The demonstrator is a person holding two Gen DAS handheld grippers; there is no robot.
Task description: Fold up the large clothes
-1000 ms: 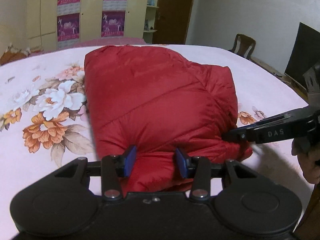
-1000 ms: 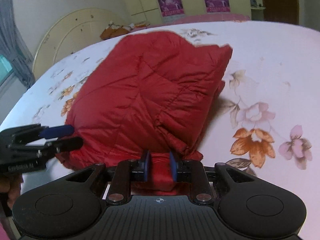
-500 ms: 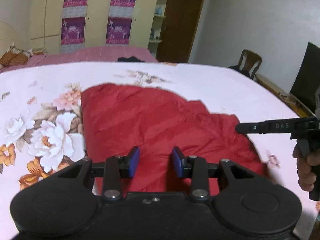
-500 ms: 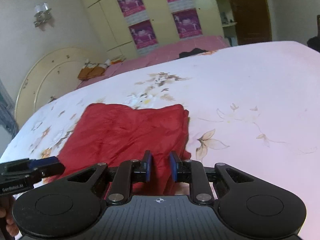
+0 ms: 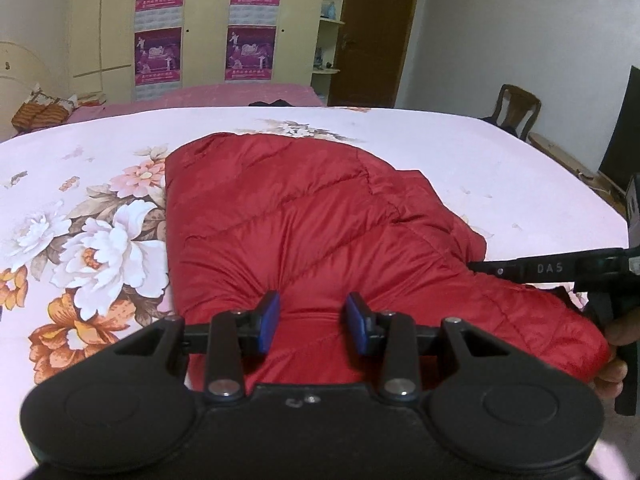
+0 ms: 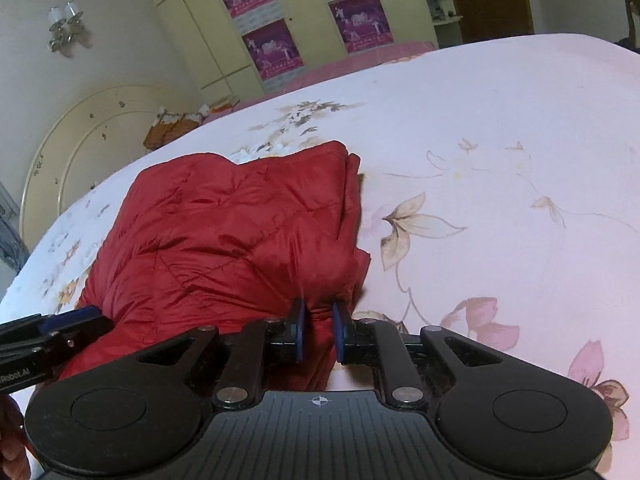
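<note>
On the bed [image 5: 460, 148], the red jacket [image 5: 304, 232] lies as a padded bundle with its near hem drawn toward both grippers, and this hem is what the next move depends on. The left gripper [image 5: 312, 322] has its jaws about halfway apart with a puffy fold of the hem bulging between the blue pads; the fabric seems pinched there, though how firmly cannot be judged. The right gripper [image 6: 318, 330] has its jaws nearly closed on a thin gathered corner of the jacket [image 6: 240, 240] at the hem's other end. From the hem, the jacket's long axis runs straight away from both grippers toward the far side of the bed, so each gripper holds one end of the same near edge and neither is clearer nearer. A fold would likely mean carrying this edge forward over the body, keeping both ends level so the slippery quilting does not skew.
</note>
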